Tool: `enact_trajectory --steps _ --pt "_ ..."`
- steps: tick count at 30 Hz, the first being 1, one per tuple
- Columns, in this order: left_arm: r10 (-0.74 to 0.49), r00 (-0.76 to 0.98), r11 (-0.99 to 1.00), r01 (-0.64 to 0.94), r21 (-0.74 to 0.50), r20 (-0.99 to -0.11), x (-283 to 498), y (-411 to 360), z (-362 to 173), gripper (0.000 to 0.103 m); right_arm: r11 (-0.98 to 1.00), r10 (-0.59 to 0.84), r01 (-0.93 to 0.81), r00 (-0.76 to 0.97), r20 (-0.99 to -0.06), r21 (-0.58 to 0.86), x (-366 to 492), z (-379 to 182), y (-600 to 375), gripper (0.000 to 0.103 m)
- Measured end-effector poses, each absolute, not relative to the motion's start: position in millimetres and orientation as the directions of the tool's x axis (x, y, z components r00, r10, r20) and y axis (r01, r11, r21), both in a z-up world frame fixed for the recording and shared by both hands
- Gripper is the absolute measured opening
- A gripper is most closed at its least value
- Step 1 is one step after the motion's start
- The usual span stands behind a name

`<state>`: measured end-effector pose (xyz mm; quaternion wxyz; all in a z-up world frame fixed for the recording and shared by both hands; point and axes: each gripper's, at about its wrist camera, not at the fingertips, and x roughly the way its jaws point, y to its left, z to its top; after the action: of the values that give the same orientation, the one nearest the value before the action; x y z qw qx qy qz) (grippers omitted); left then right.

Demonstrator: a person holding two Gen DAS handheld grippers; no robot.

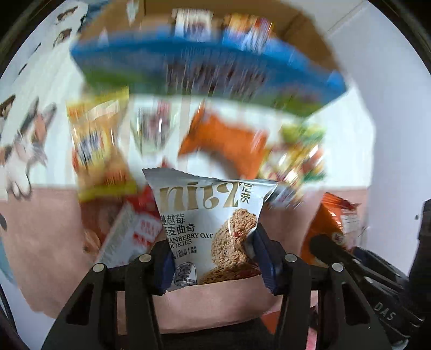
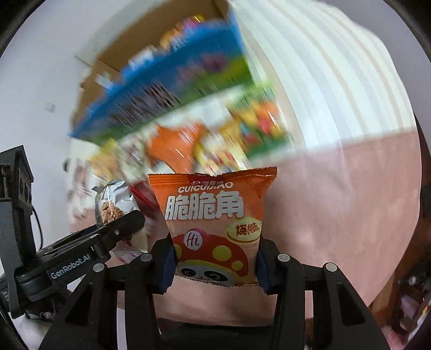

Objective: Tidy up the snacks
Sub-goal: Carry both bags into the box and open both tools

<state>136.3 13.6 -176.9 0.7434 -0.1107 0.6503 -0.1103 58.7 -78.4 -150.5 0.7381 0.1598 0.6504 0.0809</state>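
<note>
My left gripper [image 1: 212, 258] is shut on a silver cranberry oat cookie packet [image 1: 207, 215], held upright above the pink cloth. My right gripper [image 2: 215, 258] is shut on an orange crispy-horn snack packet [image 2: 215, 215], also upright. The orange packet shows at the right of the left wrist view [image 1: 331, 223], and the silver packet shows at the left of the right wrist view [image 2: 113, 202]. A blue and green box [image 1: 204, 70] lies beyond, with blurred snack packets in front of it.
Loose packets lie between box and grippers: a yellow one [image 1: 94, 145], an orange one [image 1: 226, 140], a red-and-white one [image 1: 134, 228]. A cardboard box [image 1: 215, 16] stands behind. A pink cloth [image 2: 336, 202] covers the surface. The background is motion-blurred.
</note>
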Motion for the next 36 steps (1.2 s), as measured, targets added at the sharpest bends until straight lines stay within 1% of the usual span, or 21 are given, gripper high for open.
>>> enact_trajectory --steps 5,9,12,15,21,27,30,36 --pt "-0.343 0.238 0.938 0.036 -0.345 -0.909 184 38 -106 0.049 0.916 0.385 0.024 0.224 -0.895 0.4 112 -91 -63 0.05" --pt "-0.305 0.288 0.951 0.052 -0.304 -0.908 236 47 -67 0.049 0.914 0.398 -0.034 0.261 -0.879 0.404 162 -60 -37 0.05" --pt "-0.263 0.28 0.965 0.056 -0.257 -0.923 281 63 -73 0.049 0.917 0.395 -0.063 0.273 -0.877 0.393 195 -51 -20 0.05" --pt "-0.225 0.231 0.974 0.037 -0.222 -0.947 322 76 -87 0.049 0.916 0.399 -0.083 0.251 -0.882 0.392 231 -57 0 0.05" --pt "-0.199 0.099 0.979 -0.015 -0.202 -0.975 376 93 -143 0.049 0.923 0.383 -0.088 0.175 -0.907 0.374 283 -101 43 0.05" --pt "-0.195 -0.038 0.98 -0.032 -0.194 -0.98 398 96 -199 0.049 0.929 0.366 -0.077 0.075 -0.928 0.361 299 -152 62 0.05" --pt "-0.189 -0.079 0.982 -0.034 -0.187 -0.979 400 96 -218 0.049 0.932 0.359 -0.072 0.034 -0.933 0.356 303 -170 66 0.05" --pt "-0.168 -0.107 0.986 -0.007 -0.168 -0.98 402 87 -232 0.049 0.938 0.338 -0.08 -0.022 -0.941 0.338 305 -193 73 0.05"
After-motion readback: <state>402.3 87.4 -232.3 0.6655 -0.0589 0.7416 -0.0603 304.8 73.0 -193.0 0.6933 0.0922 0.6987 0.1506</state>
